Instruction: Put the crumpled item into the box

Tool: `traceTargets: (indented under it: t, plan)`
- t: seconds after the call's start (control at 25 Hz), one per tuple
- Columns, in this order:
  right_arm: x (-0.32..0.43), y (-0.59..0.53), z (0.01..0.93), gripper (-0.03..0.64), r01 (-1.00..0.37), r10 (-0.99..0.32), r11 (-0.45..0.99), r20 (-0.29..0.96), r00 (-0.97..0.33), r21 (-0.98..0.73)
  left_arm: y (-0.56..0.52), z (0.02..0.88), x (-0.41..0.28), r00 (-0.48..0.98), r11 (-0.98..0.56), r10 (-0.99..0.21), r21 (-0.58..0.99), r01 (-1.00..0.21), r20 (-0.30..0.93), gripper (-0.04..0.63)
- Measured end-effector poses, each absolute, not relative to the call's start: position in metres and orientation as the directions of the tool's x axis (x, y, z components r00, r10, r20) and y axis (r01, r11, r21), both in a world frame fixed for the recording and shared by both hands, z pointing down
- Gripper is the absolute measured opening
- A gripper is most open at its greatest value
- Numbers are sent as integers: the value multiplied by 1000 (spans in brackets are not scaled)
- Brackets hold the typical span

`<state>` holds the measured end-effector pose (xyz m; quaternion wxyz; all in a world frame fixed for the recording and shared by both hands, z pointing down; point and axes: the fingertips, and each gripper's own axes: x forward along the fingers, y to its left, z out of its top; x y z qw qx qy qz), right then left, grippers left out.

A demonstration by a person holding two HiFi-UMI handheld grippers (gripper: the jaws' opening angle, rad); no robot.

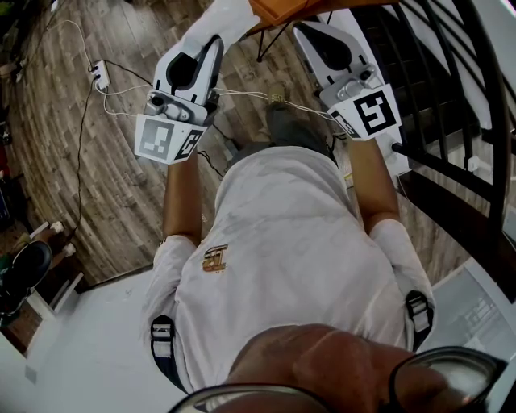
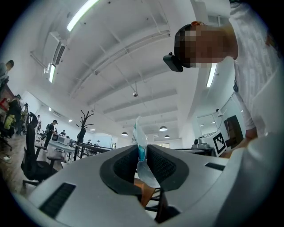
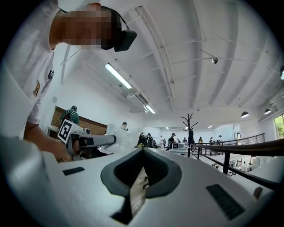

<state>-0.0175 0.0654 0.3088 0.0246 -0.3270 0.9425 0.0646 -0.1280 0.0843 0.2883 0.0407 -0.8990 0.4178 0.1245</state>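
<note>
My left gripper (image 1: 211, 44) is held up in front of the person and is shut on the crumpled item (image 2: 140, 139), a thin white and teal plastic wrapper that sticks up from between the pads. In the head view the crumpled item (image 1: 230, 18) shows as a white shape past the jaw tips. In the right gripper view it appears translucent beyond the left gripper (image 3: 88, 141). My right gripper (image 1: 310, 36) is raised beside the left one, and its jaws (image 3: 143, 151) meet with nothing between them. An orange-topped thing (image 1: 298, 8) stands just ahead; I cannot tell whether it is the box.
A wooden floor (image 1: 121, 177) lies below, with a power strip (image 1: 101, 74) and cables at the left. A black railing (image 1: 451, 97) runs along the right. A black office chair (image 2: 31, 155) and desks with people stand far off. The person's torso fills the lower head view.
</note>
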Motion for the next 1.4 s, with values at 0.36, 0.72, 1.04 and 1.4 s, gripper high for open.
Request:
traceTargets:
  t: [0.36,0.72,1.04,1.4]
  plan:
    - [-15,21,314,32,-617,-613,775,-80,-786,137,39,301,-119,649,-667,-734,34,-744,-201,74]
    - [-31,-70,319,32,-604,-597,781,-96,-797,159,-47,325,-127,669,-678,-733,56,-733,-127,74]
    - [-31,-123,317,32,-592,-584,779,-107,-805,207,-101,345,-115,704,-704,-709,92,-704,-41,74]
    - [-13,-181,318,32,-584,-579,780,-92,-810,226,-153,375,-88,763,-751,-639,137,-646,99,75]
